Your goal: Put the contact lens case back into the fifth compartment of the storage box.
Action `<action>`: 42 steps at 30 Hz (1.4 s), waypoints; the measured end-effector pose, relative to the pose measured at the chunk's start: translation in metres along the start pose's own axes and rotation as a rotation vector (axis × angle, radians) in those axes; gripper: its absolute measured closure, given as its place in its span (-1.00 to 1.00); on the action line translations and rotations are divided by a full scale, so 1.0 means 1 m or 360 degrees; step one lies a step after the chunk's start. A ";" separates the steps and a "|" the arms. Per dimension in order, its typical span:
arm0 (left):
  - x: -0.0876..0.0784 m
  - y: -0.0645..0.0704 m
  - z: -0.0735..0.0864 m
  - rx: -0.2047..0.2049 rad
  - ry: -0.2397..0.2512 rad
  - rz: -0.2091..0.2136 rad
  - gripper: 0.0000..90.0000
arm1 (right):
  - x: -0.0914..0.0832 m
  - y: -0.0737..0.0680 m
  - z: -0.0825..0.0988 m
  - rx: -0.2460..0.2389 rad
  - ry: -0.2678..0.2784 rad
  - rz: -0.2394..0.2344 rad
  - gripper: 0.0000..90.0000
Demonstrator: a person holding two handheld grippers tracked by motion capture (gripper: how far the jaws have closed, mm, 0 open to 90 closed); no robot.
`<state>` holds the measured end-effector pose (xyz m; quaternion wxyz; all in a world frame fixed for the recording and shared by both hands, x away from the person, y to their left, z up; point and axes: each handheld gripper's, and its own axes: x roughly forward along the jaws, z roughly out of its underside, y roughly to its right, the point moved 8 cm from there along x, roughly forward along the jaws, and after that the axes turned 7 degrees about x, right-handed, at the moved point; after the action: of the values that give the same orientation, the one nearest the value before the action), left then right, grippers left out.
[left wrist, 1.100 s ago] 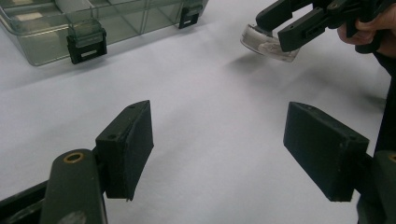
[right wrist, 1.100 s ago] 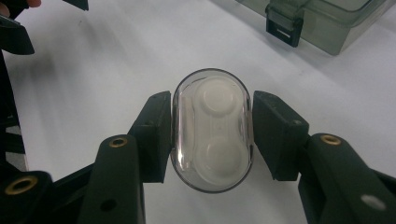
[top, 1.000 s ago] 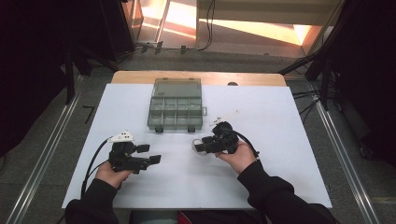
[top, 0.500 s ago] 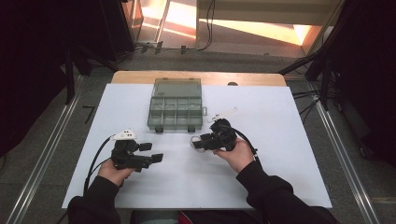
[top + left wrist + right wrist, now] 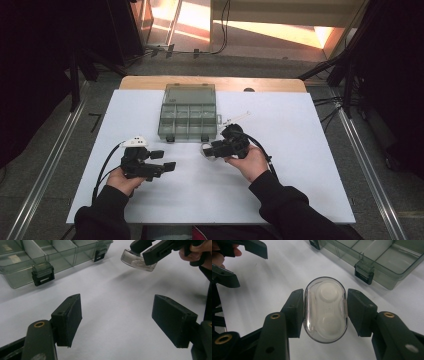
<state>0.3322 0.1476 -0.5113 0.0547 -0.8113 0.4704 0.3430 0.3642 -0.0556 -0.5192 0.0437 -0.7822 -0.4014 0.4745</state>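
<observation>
Gripping a clear oval capsule (image 5: 325, 310) between its jaws, the right gripper (image 5: 325, 311) hovered beside the compartment box (image 5: 189, 112); the left gripper (image 5: 117, 320) gaped wide, empty

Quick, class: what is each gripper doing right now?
Left gripper: open, holding nothing.
Right gripper: shut on the clear oval plastic case with white insert.

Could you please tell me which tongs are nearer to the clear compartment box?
Right. The right tongs, shut on a small clear capsule case, sit just off the compartment box's near corner; the left tongs hang open farther back.
</observation>
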 end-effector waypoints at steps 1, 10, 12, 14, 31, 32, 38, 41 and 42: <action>0.000 0.000 0.000 -0.0001 -0.0001 -0.0004 -0.46 | 0.000 0.000 0.000 0.0002 -0.0002 0.0002 0.06; 0.000 -0.002 -0.003 0.0011 0.0001 0.0006 -0.46 | 0.001 0.001 -0.007 0.0013 0.0019 0.0002 0.06; 0.001 -0.002 -0.003 0.0016 -0.0001 0.0008 -0.46 | 0.002 0.000 -0.010 0.0024 0.0025 -0.0002 0.06; 0.002 -0.002 -0.004 0.0015 -0.0002 0.0009 -0.46 | 0.003 -0.001 -0.013 0.0028 0.0029 -0.0004 0.06; 0.000 -0.003 -0.005 0.0025 0.0006 0.0009 -0.46 | 0.011 -0.009 -0.034 0.0027 0.0018 0.0004 0.06; 0.000 -0.003 -0.005 0.0026 0.0006 0.0010 -0.46 | 0.011 -0.010 -0.035 0.0027 0.0016 0.0005 0.06; 0.000 -0.003 -0.005 0.0028 0.0005 0.0010 -0.46 | 0.014 -0.014 -0.045 0.0028 0.0021 0.0001 0.06; 0.000 -0.003 -0.005 0.0028 0.0005 0.0010 -0.46 | 0.015 -0.016 -0.050 0.0023 0.0027 0.0002 0.06; 0.000 -0.003 -0.005 0.0029 0.0006 0.0008 -0.46 | 0.016 -0.016 -0.052 0.0019 0.0027 0.0004 0.06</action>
<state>0.3372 0.1474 -0.5086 0.0603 -0.8102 0.4755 0.3373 0.3982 -0.0179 -0.4948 0.0513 -0.7865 -0.3971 0.4702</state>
